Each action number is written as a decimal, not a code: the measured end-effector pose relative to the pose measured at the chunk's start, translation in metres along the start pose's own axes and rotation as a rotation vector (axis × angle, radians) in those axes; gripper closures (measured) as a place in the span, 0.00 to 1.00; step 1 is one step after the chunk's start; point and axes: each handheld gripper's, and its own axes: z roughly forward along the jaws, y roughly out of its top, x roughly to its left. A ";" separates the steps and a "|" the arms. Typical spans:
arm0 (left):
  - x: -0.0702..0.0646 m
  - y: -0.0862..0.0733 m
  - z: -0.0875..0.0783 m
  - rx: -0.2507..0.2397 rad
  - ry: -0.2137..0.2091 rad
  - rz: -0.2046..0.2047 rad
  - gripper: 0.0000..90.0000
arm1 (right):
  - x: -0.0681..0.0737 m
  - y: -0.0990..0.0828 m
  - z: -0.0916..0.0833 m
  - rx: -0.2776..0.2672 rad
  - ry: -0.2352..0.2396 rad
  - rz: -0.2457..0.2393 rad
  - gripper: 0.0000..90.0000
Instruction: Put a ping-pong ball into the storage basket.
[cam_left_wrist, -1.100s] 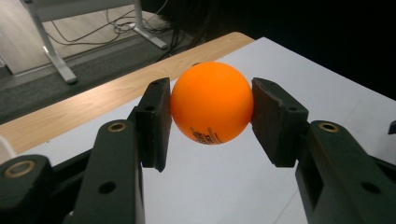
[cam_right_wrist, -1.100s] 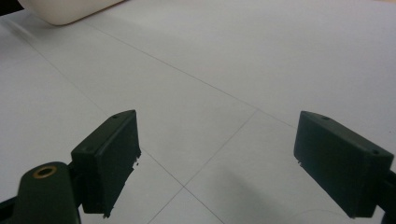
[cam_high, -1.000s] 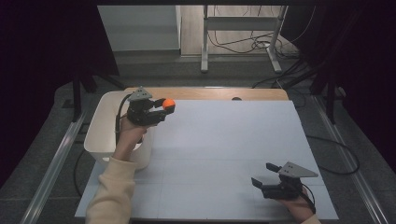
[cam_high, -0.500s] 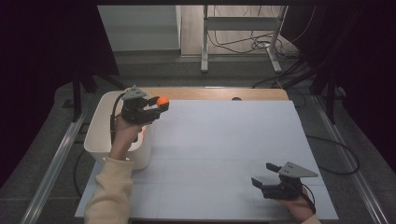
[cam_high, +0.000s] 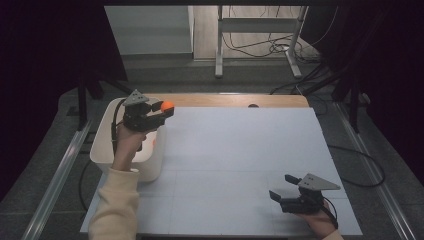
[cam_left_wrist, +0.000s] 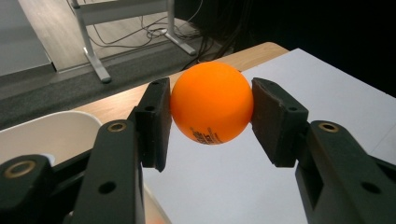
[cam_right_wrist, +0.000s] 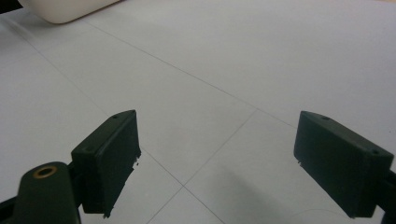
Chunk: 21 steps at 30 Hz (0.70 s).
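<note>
Left gripper (cam_left_wrist: 211, 112) clamped on an orange ball (cam_left_wrist: 211, 102), one pad pressing each side. Held up in the air, over the far right edge of the white tub (cam_high: 102, 145). Right gripper (cam_high: 282, 187) well apart from the tub, low over the white worktop (cam_high: 240, 150), jaws wide apart with nothing between them.

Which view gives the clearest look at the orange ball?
The left gripper view: the orange ball sits large and sharp between the left gripper pads, its small print visible. The high view shows it as a small orange dot beside the white bin.
</note>
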 end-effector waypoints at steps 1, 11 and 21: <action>0.001 0.000 -0.001 0.001 0.005 -0.001 0.55 | 0.000 0.000 0.000 0.000 0.000 0.001 0.17; 0.009 -0.002 -0.006 -0.009 0.027 -0.022 0.55 | 0.000 0.000 0.000 -0.002 0.001 0.001 0.17; 0.018 -0.004 -0.011 -0.008 0.071 -0.036 0.55 | 0.000 0.000 0.000 0.003 -0.004 -0.001 0.17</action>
